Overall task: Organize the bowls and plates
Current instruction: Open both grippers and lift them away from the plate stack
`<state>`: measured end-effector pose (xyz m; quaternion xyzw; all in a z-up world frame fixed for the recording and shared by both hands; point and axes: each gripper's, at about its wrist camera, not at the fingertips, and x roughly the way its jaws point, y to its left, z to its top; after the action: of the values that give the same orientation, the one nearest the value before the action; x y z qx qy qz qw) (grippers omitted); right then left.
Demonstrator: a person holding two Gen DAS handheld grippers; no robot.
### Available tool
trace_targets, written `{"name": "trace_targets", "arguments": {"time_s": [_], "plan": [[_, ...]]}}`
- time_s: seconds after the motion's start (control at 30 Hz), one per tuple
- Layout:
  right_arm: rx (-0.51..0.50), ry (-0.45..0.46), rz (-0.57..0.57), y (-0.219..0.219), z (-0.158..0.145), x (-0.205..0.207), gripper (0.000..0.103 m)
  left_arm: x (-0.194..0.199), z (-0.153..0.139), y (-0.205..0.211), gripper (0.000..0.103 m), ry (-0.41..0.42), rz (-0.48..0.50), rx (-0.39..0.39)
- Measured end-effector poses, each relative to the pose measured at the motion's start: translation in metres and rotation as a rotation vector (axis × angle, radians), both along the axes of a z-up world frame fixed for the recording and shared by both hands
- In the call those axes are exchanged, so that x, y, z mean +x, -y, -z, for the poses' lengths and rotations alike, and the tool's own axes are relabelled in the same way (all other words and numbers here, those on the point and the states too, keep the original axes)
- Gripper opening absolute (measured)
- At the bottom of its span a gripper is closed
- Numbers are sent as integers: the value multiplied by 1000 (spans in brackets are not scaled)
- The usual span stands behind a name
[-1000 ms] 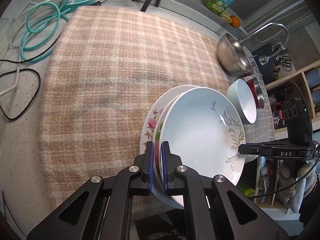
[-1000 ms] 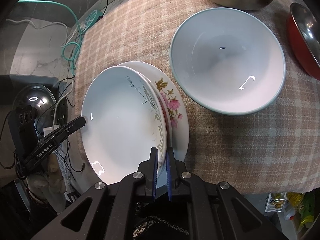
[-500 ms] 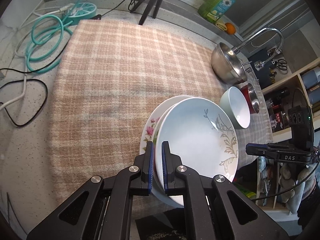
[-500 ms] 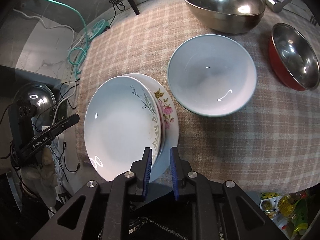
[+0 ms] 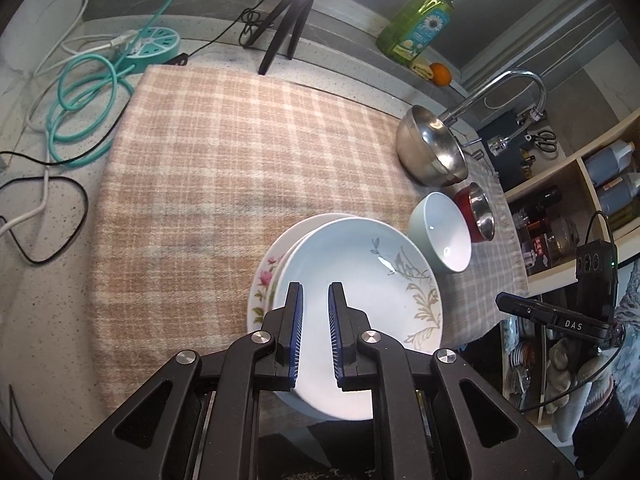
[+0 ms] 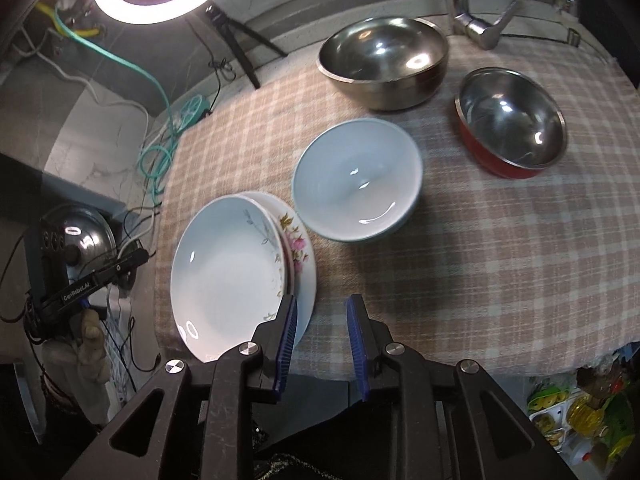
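Now plates stacked: leaf-pattern plate [image 5: 352,292] lying on top of flower-pattern plate [image 6: 302,254], both resting on checked cloth [image 5: 224,168] at the near edge of the bench, partly overhanging it. Left gripper [image 5: 316,312] above the near rim of the stack, jaws opening, a narrow gap, pads apparently clear of the rim. Right gripper [image 6: 320,332] just beside the stack, over bare cloth, jaws opening wider, nothing between them.

Step in hand, by judgement: release after stacking plates. Bowls not yet gathered. Pale blue bowl [image 6: 358,180] just beside the stack, almost touching its far rim; red bowl [image 6: 512,124] and large steel bowl [image 6: 384,60] farther from the stack, toward the faucet [image 5: 508,92].

Next move probably: pulling both grippers away from the stack, then taking a bowl by its rim for nesting. Needing care: thin smooth rims, easy slipping, and the stack near the bench edge.
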<state>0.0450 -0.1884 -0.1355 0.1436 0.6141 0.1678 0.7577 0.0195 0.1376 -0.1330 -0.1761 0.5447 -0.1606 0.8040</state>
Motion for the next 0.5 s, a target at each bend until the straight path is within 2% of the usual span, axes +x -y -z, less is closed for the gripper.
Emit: {"name": "trace_targets", "arguments": {"time_s": [0.27,0.33,0.4,0.5], "plan": [[21,94,58,32,-17,9,23,3,-11,12,11,24,-17,5],[27,117,48,36,-22,16,27,5,-13,14,11,29,-27,6],[21,139,40,41,-26,24,35,8,-15,18,11,36,-44,0],[-1,158,17,49,-31,40,35,12,-20,25,11,49,-76,-8]]}}
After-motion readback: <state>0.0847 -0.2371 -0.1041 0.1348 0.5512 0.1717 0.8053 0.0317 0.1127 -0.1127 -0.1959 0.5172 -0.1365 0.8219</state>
